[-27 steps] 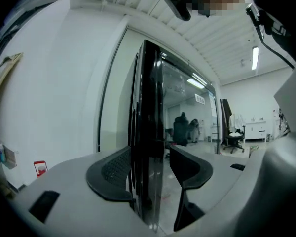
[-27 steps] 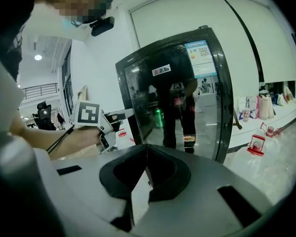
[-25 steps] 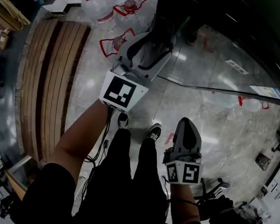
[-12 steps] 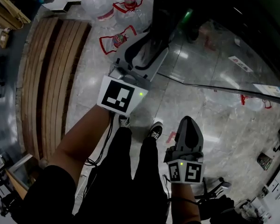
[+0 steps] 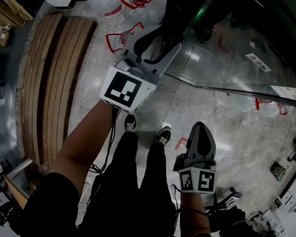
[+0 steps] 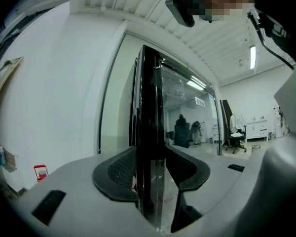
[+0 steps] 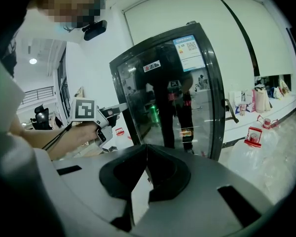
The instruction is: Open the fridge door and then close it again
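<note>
The left gripper is clamped on the upright edge of the glass door. If the door is pulled off its hinge arc, the smooth edge may be lost from the grip. The right gripper is kept closed and empty, well apart from the door.
</note>
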The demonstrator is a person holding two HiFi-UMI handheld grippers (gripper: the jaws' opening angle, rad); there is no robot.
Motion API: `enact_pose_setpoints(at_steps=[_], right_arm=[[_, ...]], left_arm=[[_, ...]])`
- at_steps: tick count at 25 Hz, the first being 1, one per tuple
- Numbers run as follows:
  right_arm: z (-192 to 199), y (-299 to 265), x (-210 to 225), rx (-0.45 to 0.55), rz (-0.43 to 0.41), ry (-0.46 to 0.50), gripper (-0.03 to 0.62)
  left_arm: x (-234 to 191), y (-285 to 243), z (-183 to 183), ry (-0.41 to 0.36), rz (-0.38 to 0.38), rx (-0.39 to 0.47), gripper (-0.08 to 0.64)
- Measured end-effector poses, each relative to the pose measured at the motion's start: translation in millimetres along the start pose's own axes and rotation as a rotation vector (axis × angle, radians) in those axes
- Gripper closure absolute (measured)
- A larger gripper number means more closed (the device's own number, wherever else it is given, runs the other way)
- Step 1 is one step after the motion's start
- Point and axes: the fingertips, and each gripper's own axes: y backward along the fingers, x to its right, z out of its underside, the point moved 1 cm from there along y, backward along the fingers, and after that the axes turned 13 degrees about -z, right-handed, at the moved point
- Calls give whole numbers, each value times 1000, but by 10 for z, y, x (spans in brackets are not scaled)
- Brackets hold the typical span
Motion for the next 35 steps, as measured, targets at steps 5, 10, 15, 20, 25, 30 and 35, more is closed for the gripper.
enact_pose_setpoints(at_steps=[5,10,15,20,25,30,35], right_arm=[[-1,41,-16,4,2,0,577],[-8,73,-55,7,-7,-2,577],[-17,122,-10,2,-3,5,577],[-115,215,54,10,13,24,577],[-214,409,89,17,24,38,577],[-227,622,211,-2,21,57,577],[-231,836,354,-19,26,77,577]], left_arm=[[24,30,-18,4,-24,0,376],[30,58,-12,-3,-37,-14,382],[80,183,-53,-6,-55,16,385],[257,639,-50,-37,-138,0,390],[434,1000,-40,-26,-224,-34,393],[652,1313,-53,-52,-280,-58,400],[933,1658,-16,-76,-366,-104,402]])
